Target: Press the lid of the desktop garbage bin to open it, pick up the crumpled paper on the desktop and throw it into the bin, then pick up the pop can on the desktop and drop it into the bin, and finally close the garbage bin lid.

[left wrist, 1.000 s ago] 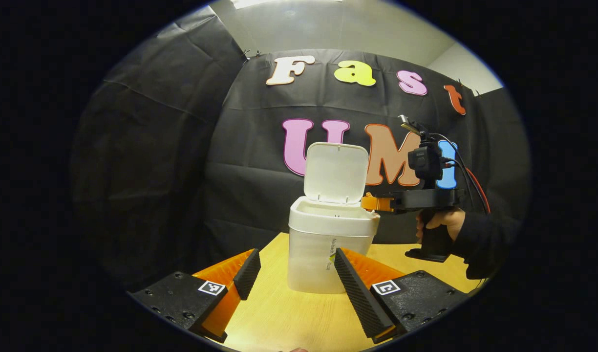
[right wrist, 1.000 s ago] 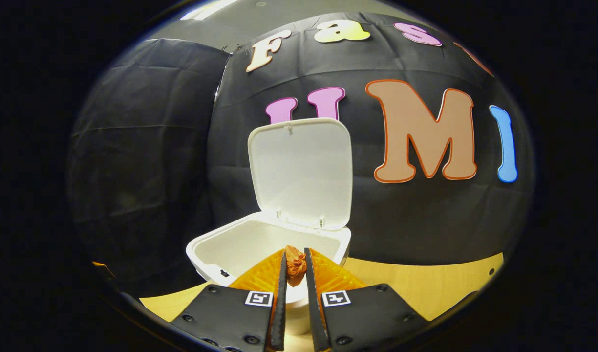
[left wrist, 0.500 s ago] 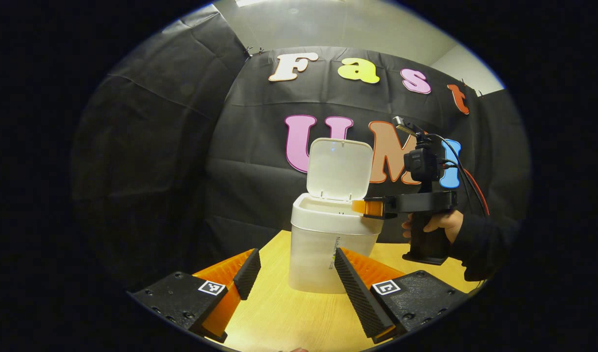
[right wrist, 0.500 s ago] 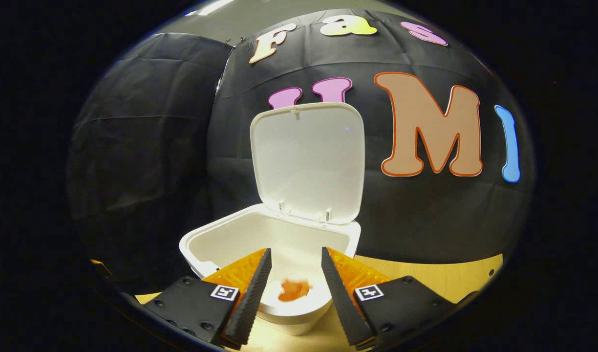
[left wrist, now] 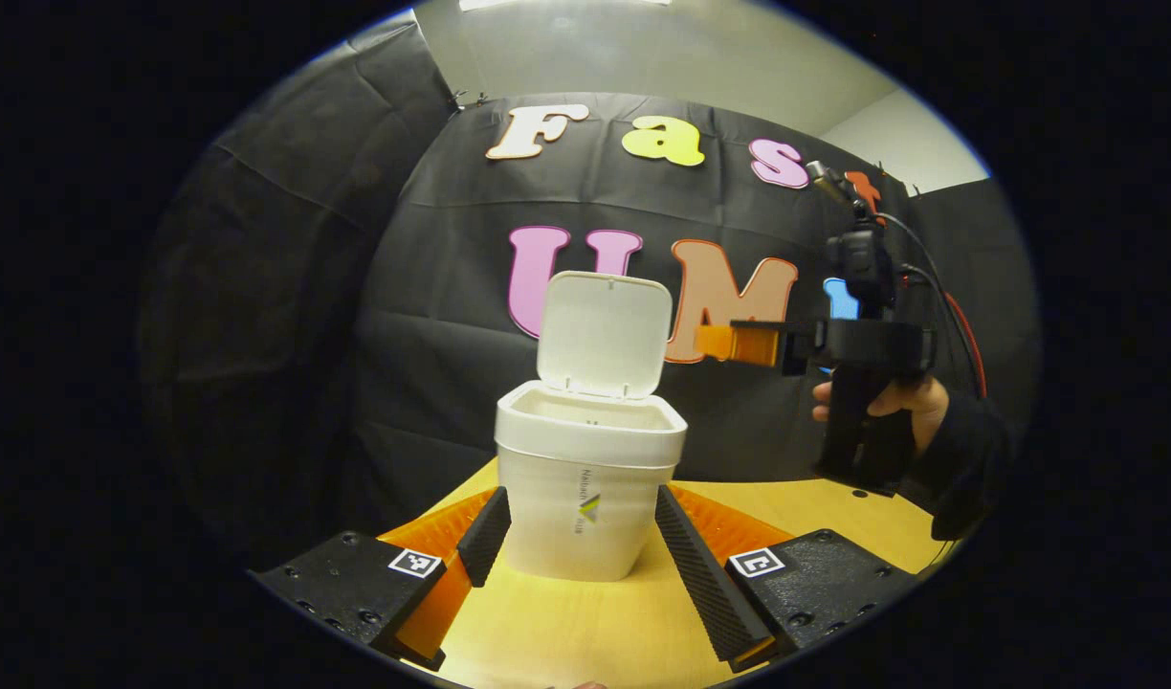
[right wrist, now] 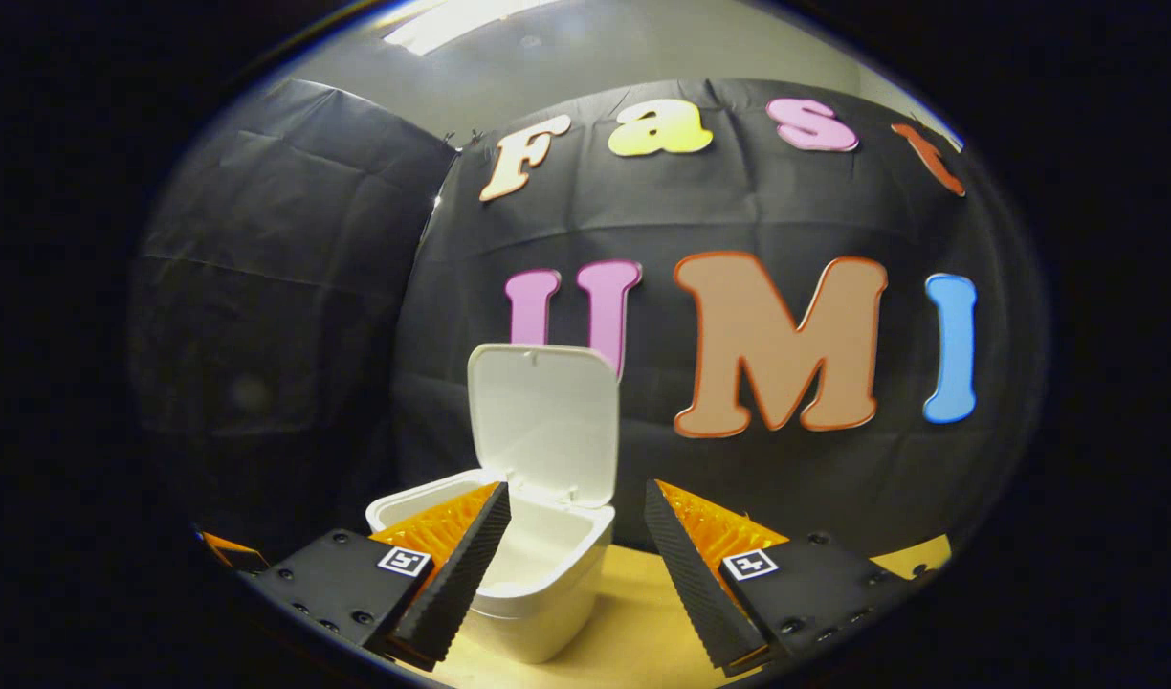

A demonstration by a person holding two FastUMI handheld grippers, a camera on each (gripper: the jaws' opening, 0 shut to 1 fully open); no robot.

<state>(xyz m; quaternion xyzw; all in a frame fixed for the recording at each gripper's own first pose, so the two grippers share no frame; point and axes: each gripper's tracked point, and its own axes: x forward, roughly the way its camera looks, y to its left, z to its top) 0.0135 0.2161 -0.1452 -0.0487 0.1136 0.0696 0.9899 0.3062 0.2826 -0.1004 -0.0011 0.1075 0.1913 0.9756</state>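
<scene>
1. Left gripper view: the bin [left wrist: 585, 498] is being framed at the centre of the wooden table [left wrist: 585, 632], with its lid [left wrist: 605, 335] standing upright at 12 o'clock above the open mouth.
2. The left gripper [left wrist: 581, 536] is being held wide open and empty, its fingers lying either side of the bin's base without being seen to touch it.
3. The right gripper [left wrist: 734, 344] is being held by a hand [left wrist: 882, 402] at 3 o'clock of the lid, above the level of the bin's rim and clear of it.
4. In the right gripper view, the right gripper [right wrist: 576, 555] is being shown spread wide with nothing between its fingers; the bin [right wrist: 519, 574] is lying at 7 o'clock, partly behind one finger.
5. The crumpled paper cannot be made out inside the bin from these angles, and the can is not being seen on the visible part of the table.
6. The step in hand is judged to be the fetching of the can. It is being advised that the open gripper be carried well wide of the raised lid so that it is not knocked shut.
7. It is being advised that the can be taken around its middle, with both fingers square on its sides, since a thin round wall is likely to slip or dent under a skewed pinch.
</scene>
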